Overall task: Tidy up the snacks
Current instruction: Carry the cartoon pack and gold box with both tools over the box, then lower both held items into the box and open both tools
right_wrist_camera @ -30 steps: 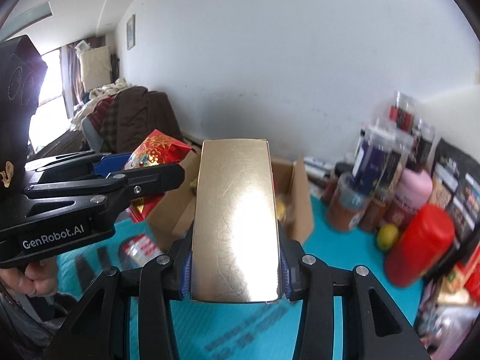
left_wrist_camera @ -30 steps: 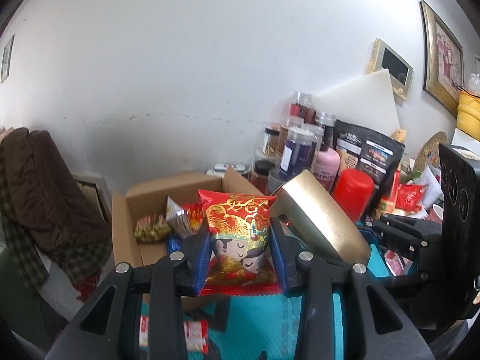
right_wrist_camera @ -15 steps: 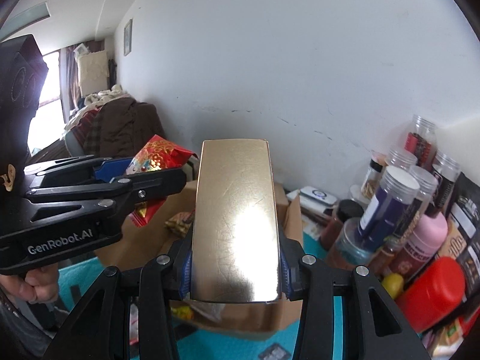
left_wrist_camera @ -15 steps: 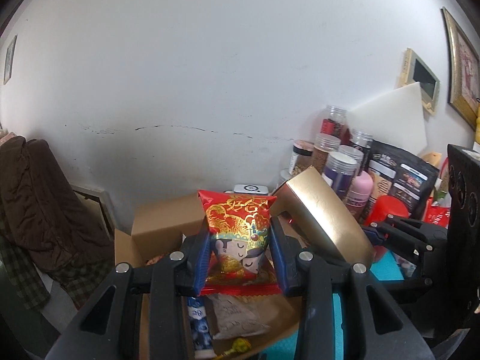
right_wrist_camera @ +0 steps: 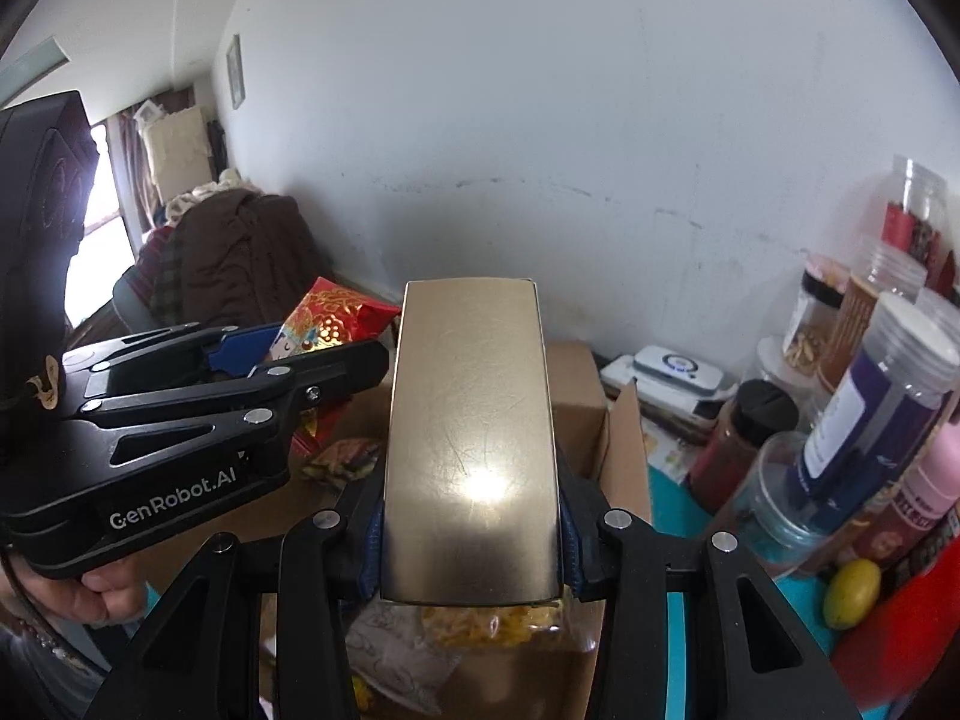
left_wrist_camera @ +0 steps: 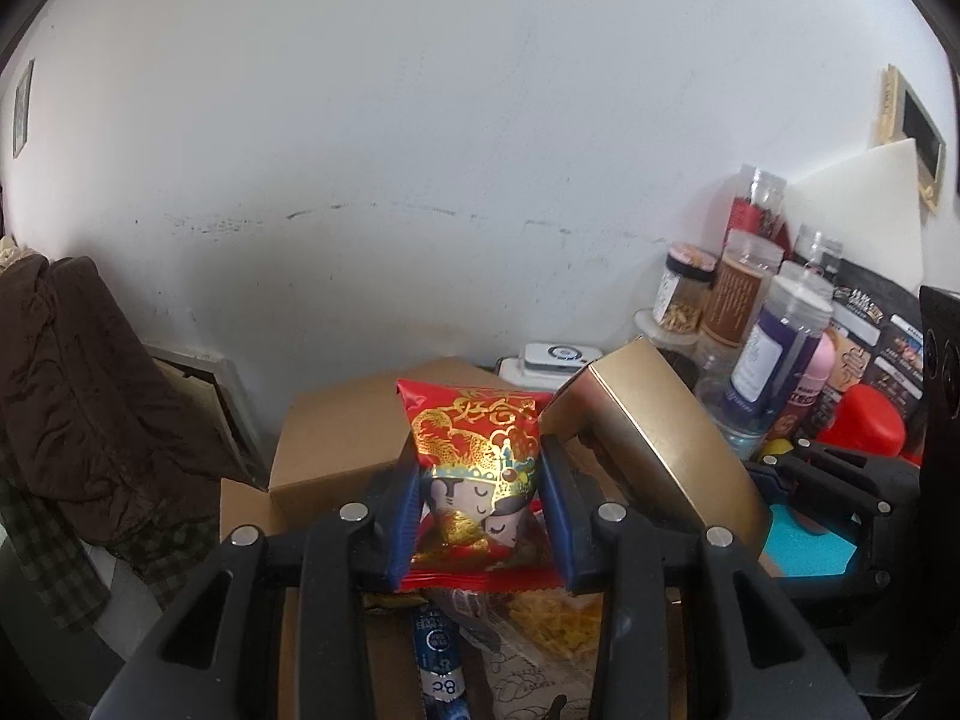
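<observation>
hanging over the open cardboard box (left_wrist_camera: 336, 450), the right gripper (right_wrist_camera: 471, 531) clamps the gold box (right_wrist_camera: 468, 438), long axis pointing forward; beside it, equally near, the left gripper (left_wrist_camera: 477, 516) pinches the red snack packet (left_wrist_camera: 474, 450) upright.

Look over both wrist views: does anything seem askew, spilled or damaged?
Nothing is spilled or broken. The brown cardboard box is filled untidily, its loose packets lying at odd angles. The red-and-gold snack packet sits straight in the left gripper; the shiny gold rectangular box sits square in the right gripper.
</observation>
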A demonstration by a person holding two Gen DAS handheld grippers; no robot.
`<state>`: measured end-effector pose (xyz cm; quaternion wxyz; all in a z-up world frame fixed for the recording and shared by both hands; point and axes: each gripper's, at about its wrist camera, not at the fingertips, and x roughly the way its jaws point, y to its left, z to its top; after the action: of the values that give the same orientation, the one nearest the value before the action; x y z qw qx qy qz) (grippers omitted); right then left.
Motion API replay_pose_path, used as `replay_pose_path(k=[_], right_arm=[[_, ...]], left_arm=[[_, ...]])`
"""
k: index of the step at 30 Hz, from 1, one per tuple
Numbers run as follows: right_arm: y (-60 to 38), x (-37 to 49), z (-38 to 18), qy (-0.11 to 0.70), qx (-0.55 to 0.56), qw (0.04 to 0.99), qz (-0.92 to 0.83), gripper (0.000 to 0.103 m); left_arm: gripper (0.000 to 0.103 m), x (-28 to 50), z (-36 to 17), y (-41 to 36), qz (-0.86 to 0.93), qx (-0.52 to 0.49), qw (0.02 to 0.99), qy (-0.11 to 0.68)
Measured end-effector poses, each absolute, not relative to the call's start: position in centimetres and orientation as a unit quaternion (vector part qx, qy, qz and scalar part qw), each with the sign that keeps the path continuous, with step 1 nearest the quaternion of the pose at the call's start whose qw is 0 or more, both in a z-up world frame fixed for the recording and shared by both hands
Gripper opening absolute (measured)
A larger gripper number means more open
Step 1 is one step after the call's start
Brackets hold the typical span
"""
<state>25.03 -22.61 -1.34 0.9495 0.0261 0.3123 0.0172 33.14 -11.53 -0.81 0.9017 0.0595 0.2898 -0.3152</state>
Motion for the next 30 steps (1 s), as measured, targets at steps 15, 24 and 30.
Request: replay_pose_path(k=[15,24,30], right_arm=[[-23.2,27.4,-5.1,0.376,0.03,0.926,-0.009,0.044],[-24.1,27.9,-6.0,0.401,0.048,0.915,-0.019,0.044],[-24.4,28.2,-6.4,0.412,0.043,0.91,-0.028,0.046]], left_arm=[[0.035,35.8,-5.1,-13.0,-0.29,0.087,0.888,0.346],[0.035,37.1,-7.3,-13.7,-0.283,0.091,0.87,0.393],[0.036,37.5,-8.2,-13.9,-0.275,0.096,0.861,0.416]])
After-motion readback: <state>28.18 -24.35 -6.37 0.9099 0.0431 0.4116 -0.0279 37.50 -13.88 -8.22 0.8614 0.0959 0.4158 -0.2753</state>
